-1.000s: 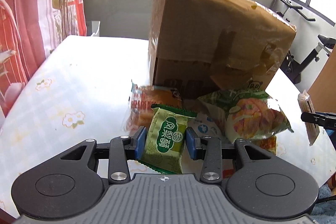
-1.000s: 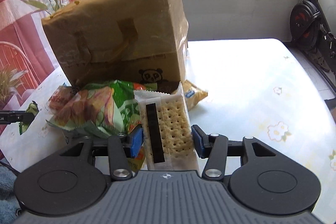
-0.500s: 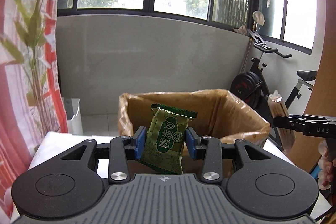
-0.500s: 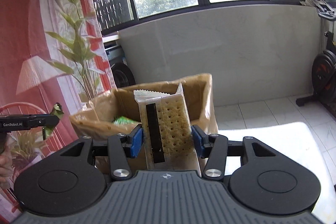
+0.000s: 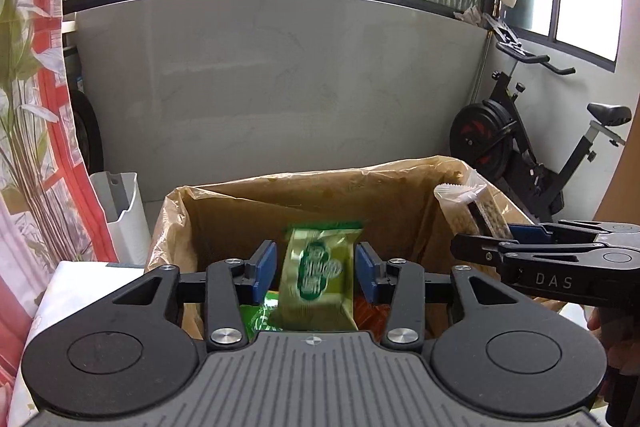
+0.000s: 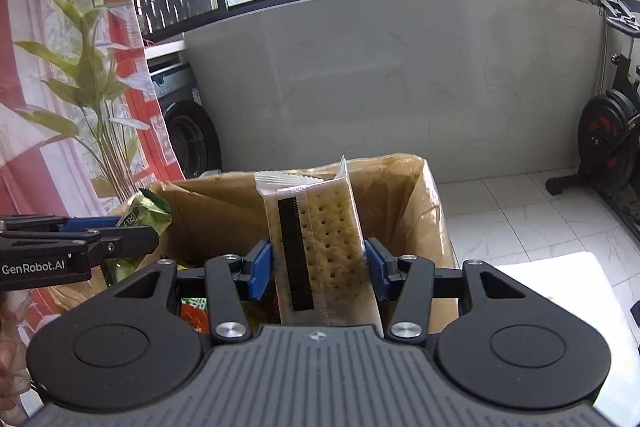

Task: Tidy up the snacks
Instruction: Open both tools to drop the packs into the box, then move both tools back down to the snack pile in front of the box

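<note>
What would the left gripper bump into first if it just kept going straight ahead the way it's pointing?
Probably the far inner wall of the cardboard box. The left gripper points over the box's open top, with the green snack packet loose between its open jaws. Depth is hard to judge; aimed higher, it would pass over the rim.

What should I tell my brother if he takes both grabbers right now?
Left gripper: over the open box, green packet between its pads, blurred; I cannot tell whether it is gripped or just let go.
Right gripper: shut on the cracker packet, held upright above the box.
Done: other snacks already lie in the box.
Left: let both packets drop in. The table is mostly out of view, so check it for more.
</note>
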